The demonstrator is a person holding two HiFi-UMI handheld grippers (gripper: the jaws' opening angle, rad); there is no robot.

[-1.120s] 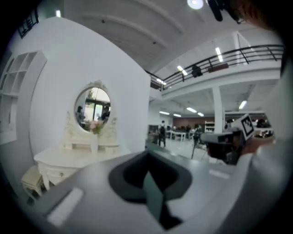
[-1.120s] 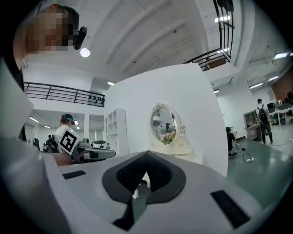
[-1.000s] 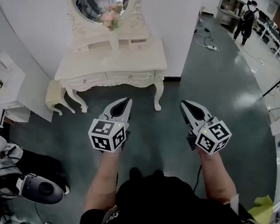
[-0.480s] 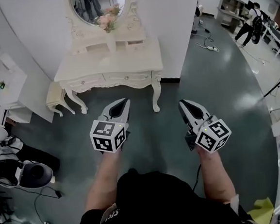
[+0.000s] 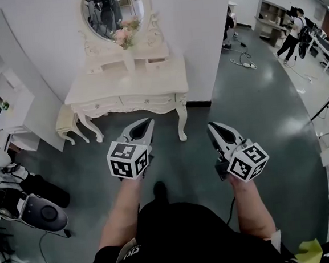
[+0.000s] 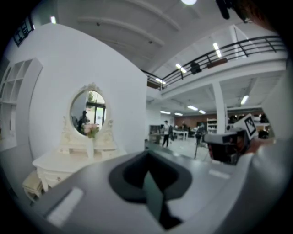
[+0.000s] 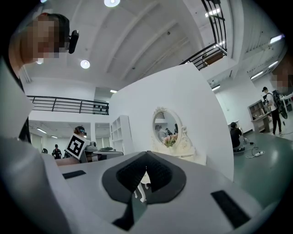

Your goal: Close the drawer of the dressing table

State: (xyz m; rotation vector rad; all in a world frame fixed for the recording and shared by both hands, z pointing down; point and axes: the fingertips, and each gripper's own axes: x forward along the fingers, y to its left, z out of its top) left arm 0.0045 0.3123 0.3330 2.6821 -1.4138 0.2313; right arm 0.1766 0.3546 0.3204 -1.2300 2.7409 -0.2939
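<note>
Left gripper and right gripper are both closed and empty at mid-frame, well apart from the dressing table at upper centre (its open drawer is too small to pick out). Step closer, then push the front squarely with closed tips.

Jaws of the left gripper are pressed together, nothing between them. Off to the left sits the white dressing table, oval mirror above its tabletop, pink flowers in front. The right gripper shows at right.
</note>
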